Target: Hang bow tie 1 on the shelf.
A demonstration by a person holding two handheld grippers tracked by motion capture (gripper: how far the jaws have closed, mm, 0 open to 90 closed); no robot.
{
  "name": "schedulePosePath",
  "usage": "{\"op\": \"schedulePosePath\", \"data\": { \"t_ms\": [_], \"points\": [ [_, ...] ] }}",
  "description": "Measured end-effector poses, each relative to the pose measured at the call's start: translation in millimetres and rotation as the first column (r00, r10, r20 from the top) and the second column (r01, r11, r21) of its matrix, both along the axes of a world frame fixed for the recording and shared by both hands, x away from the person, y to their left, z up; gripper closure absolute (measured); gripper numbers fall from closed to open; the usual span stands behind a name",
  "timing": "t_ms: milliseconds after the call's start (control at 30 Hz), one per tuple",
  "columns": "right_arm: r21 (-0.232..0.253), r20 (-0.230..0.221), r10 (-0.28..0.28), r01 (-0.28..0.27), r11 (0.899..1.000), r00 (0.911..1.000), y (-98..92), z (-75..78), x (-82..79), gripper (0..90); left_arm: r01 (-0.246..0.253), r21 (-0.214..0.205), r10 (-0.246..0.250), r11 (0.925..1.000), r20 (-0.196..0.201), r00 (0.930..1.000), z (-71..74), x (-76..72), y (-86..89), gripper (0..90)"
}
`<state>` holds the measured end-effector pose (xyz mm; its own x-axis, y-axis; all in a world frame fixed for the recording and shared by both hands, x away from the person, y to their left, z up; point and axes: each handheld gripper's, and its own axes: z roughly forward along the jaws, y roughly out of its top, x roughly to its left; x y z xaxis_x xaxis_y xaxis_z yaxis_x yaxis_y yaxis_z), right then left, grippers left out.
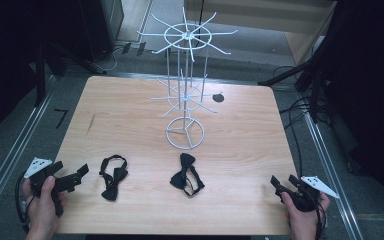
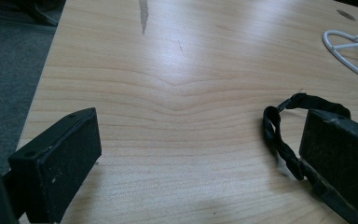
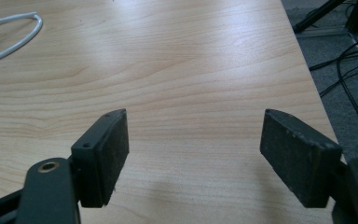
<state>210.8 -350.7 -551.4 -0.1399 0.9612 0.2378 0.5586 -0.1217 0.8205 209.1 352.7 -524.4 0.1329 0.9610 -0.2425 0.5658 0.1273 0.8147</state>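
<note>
Right now the pale wooden table [image 1: 130, 110] carries a tall white wire display stand [image 1: 185, 90] with radiating hook arms, set toward the far middle on its ring base. Nearer the person lie two black fabric bow ties with thin neck straps: the left bow tie [image 1: 113, 176] just beside the left gripper [image 1: 72, 177], the right bow tie [image 1: 186, 175] near the middle of the front edge, well apart from the right gripper [image 1: 285, 185]. Both grippers rest at the table's front corners with their fingers spread wide and nothing between them; in the left gripper view the strap loop [image 2: 279, 135] lies just past one finger [image 2: 340, 158]. I'd judge these ties light, soft and floppy, the straps prone to snag, so pinching the firmer centre knot looks safest.
</note>
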Motion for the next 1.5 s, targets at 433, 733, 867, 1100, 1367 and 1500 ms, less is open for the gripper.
{"op": "schedulePosePath", "data": {
  "t_ms": [433, 733, 867, 1100, 1367, 1500],
  "points": [
    [-0.010, 0.066, 0.030, -0.030, 1.000, 0.9974, 23.5, 15.1, -4.9, 34.7, 0.006, 0.005, -0.006, 1.0000, -0.003, 1.0000, 0.1, 0.4, -0.3, 0.0],
    [-0.003, 0.076, 0.058, -0.058, 0.998, 0.9954, 41.7, 20.5, -4.8, 37.1, 0.010, 0.005, -0.010, 0.9999, -0.003, 0.9999, -0.1, 1.2, -0.4, 0.0],
    [0.004, 0.080, 0.077, -0.078, 0.997, 0.9938, 53.8, 23.3, -5.5, 39.6, 0.011, 0.007, -0.011, 0.9999, -0.006, 0.9999, -0.1, 1.5, -1.1, 0.0],
    [0.001, 0.082, 0.108, -0.109, 0.994, 0.9907, 67.3, 24.9, -4.1, 41.2, 0.013, 0.006, -0.013, 0.9999, -0.005, 0.9999, -0.1, 1.8, -1.0, 0.0],
    [0.000, 0.076, 0.119, -0.119, 0.993, 0.9900, 81.8, 27.2, -1.2, 43.4, 0.015, 0.008, -0.015, 0.9999, -0.006, 0.9999, -0.1, 2.2, -1.1, 0.0],
    [-0.005, 0.074, 0.133, -0.133, 0.991, 0.9884, 86.7, 26.8, 0.8, 44.6, 0.015, 0.009, -0.015, 0.9999, -0.007, 0.9999, -0.2, 2.3, -1.1, 0.0]
  ]
}}
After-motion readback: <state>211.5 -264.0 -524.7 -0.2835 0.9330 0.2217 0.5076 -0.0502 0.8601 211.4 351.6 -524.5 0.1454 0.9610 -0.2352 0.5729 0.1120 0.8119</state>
